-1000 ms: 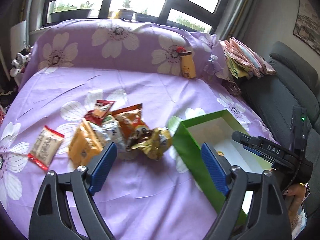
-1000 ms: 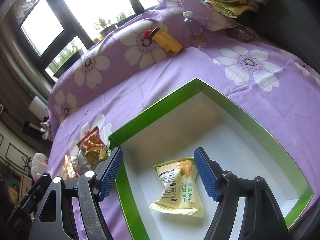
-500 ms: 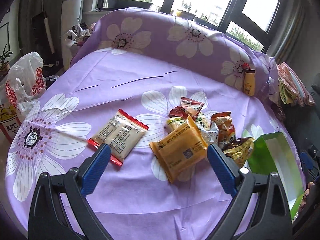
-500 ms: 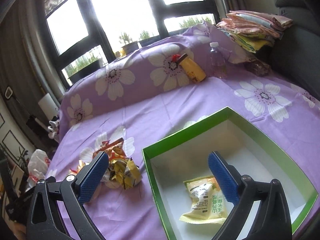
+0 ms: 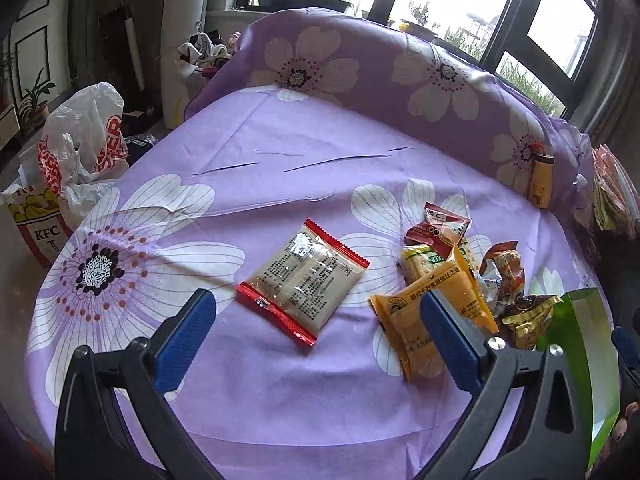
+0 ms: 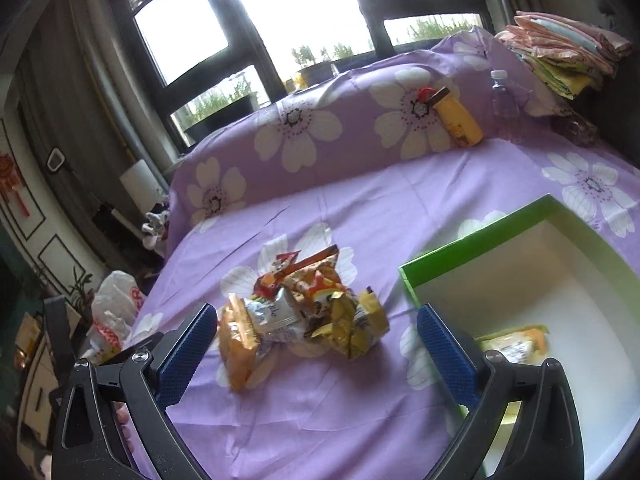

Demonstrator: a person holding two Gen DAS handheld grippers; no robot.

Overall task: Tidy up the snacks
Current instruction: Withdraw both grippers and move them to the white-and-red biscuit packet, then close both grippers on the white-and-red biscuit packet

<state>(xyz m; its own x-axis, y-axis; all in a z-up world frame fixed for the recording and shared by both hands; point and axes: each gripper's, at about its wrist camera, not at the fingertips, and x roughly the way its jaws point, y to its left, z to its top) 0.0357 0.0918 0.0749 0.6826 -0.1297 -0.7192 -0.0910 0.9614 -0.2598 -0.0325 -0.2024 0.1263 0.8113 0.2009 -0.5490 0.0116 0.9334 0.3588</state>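
Left claw point(image 5: 316, 328) tilted down, opening, empty, right claw point(image 6: 318, 344) wide, empty, above snacks point(image 6: 304, 312).

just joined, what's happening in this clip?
A person with a gripper in each hand is sorting snacks on a purple flowered bedsheet into a green box. One yellow packet already lies in the box. The left gripper, jaws opening and empty, faces a red-edged packet lying apart from the snack pile. The right gripper, open and empty, faces that pile.
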